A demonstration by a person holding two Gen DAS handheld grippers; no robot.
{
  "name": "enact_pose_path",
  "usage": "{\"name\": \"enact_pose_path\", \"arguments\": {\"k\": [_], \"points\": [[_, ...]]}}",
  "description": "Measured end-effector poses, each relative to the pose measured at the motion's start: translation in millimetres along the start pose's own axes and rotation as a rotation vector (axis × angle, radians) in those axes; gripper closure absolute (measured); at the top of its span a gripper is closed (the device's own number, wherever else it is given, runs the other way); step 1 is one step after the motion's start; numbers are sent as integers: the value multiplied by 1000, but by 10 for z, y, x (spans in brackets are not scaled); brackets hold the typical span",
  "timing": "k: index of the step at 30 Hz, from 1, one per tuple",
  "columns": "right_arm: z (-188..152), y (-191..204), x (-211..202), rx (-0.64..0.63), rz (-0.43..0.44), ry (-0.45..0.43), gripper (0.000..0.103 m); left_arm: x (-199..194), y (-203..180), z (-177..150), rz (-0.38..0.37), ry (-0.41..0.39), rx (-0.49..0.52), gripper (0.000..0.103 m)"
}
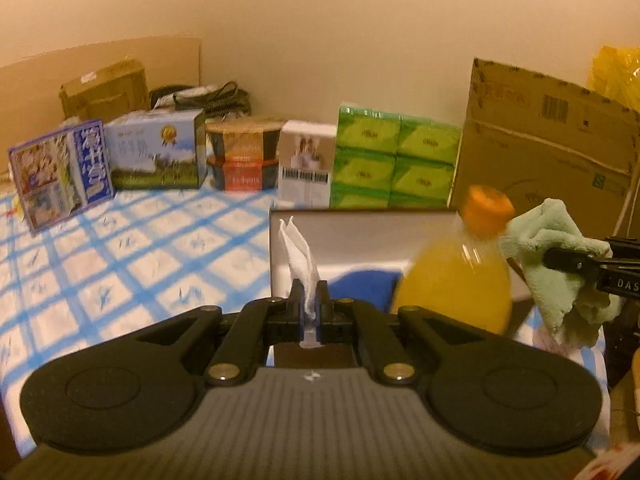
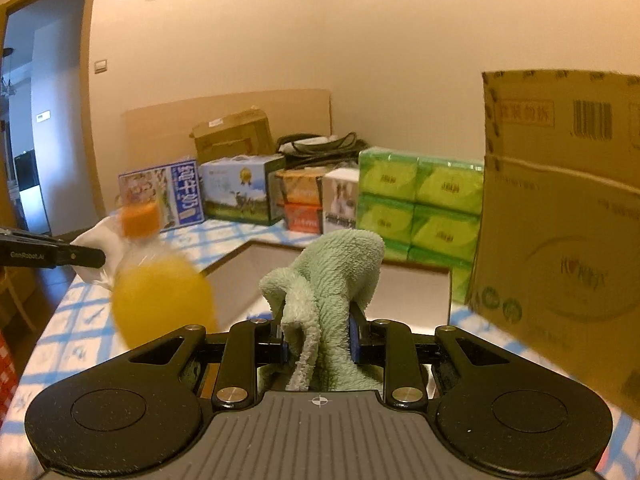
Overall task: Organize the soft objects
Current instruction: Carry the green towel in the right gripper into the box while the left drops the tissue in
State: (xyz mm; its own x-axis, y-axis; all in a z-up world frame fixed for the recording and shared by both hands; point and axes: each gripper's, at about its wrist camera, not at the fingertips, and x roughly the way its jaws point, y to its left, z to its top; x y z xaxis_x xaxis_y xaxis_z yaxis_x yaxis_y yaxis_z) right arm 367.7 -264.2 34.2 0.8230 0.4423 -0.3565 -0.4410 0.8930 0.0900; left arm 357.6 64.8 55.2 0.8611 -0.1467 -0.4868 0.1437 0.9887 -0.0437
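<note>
Left gripper (image 1: 309, 310): jaws closed fully on a white tissue (image 1: 298, 256), which stuck up in a twisted point above the pads. Right gripper (image 2: 318, 338): jaws part-way closed, clamped on a bunched green cloth (image 2: 332, 280) that filled the gap and draped over both sides. Both soft items were held clear of the desk (image 1: 120, 264) (blue-and-white check covering).

Just beyond the grippers stood a bottle of orange drink (image 1: 460, 276) with an orange cap, between the two hands; blurred in both views. Behind it lay a shallow white open box (image 1: 352, 240), walls low, with a blue patch showing on its floor. Whether that patch was a soft item already put away could not be told.

Further back, along the wall: a row of cartons and packs, among them stacked green tissue packs (image 1: 394, 160) and a tall cardboard box (image 1: 548, 152) at the right.

Progress, as judged: two soft items picked up, neither yet placed. The open box looked the likely destination, though nothing confirmed it. Remaining: carry tissue and cloth over the box wall without knocking the bottle, release each, then check the desk for further soft items (none evident on the bare part in view).
</note>
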Motion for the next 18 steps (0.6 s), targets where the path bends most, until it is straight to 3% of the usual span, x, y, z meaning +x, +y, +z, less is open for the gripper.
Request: {"name": "enact_pose_path", "arguments": {"k": [9,18], "points": [[394,-323,721,-19,-13,43,76,772,78,512,-96,34,6,99],[408,-565,1532,20,3,213,76,1711,-23,616,-133,188,27,99]]}}
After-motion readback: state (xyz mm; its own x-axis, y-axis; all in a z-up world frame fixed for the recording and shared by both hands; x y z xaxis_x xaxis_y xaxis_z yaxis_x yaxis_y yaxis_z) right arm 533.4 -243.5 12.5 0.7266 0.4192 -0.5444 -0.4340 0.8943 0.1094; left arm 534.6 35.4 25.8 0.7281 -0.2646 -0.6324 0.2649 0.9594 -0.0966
